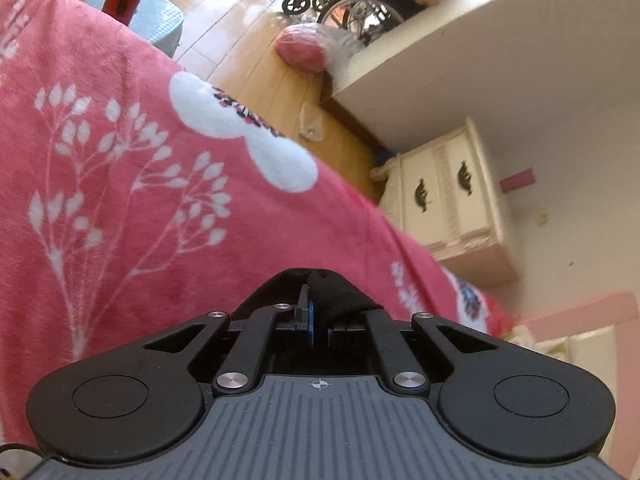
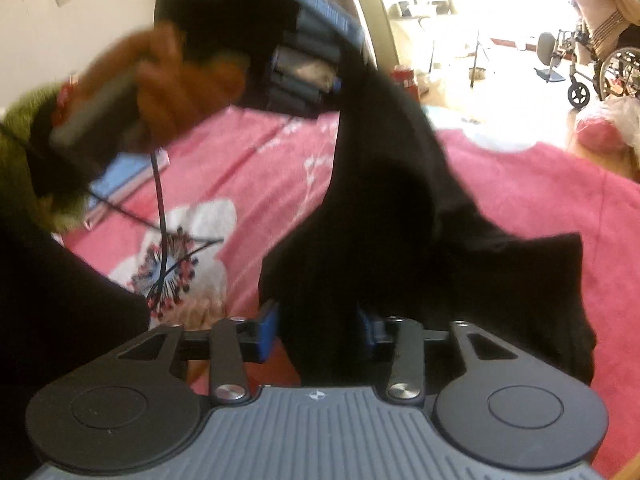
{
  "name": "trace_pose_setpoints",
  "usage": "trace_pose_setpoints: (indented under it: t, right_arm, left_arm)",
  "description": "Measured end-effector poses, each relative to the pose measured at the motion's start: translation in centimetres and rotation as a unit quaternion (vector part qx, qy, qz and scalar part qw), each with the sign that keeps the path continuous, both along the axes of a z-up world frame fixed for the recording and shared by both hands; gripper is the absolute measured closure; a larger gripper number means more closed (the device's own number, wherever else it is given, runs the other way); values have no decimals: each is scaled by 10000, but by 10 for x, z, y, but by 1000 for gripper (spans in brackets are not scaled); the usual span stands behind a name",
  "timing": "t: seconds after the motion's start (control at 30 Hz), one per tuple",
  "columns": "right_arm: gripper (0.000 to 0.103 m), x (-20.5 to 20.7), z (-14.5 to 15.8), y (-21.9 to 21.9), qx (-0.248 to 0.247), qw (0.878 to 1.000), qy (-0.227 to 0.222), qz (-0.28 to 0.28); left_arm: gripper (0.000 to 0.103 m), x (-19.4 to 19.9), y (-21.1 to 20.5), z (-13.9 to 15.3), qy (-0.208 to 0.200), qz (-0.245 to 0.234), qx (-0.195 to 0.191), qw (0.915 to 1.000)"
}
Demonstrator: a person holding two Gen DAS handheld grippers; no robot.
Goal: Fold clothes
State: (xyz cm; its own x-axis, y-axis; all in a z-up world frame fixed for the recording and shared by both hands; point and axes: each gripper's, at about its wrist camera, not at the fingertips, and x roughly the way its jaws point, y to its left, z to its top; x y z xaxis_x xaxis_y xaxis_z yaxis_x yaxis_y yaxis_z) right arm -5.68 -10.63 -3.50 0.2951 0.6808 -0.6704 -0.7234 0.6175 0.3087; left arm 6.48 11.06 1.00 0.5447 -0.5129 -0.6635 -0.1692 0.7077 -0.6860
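A black garment [image 2: 384, 184] is pinched high by the closed left gripper [image 1: 318, 320] and hung between the parted pads of the right gripper [image 2: 320, 328] over the pink blanket [image 2: 520, 184], apparently so it drapes straight for folding.

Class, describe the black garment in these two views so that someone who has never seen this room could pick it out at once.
Start at the big pink blanket with white flowers that covers the bed. Above it hangs one black garment, lifted clear by the left gripper, which is shut on a fold of it, and running down between the fingers of the right gripper. It is the only dark, plain cloth against the patterned pink.
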Motion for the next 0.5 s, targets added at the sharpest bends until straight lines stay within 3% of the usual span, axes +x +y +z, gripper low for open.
trace_pose_setpoints:
  t: [0.03,0.1,0.17,0.23,0.33,0.5]
  right_arm:
    - [89,-2,0,-2,16,10000,-35,-42]
    - [97,1,2,-11,191,9995,38,-238]
    - [97,13,3,-27,523,9963,291,-617]
    - [98,29,3,-45,807,9899,530,-1036]
    - [98,52,-1,-72,1283,9744,886,-1618]
    - [98,85,-12,-119,1951,9371,1318,-2575]
  left_arm:
    - [99,0,0,0,-18,-6,45,10000]
    - [99,0,1,0,-87,-36,138,9999]
    - [96,-2,-1,3,-224,-122,288,9993]
    - [85,-4,-3,7,-344,-214,441,9982]
    - [77,-6,-5,12,-527,-332,734,9954]
    - [62,-11,-13,14,-775,-528,1276,9874]
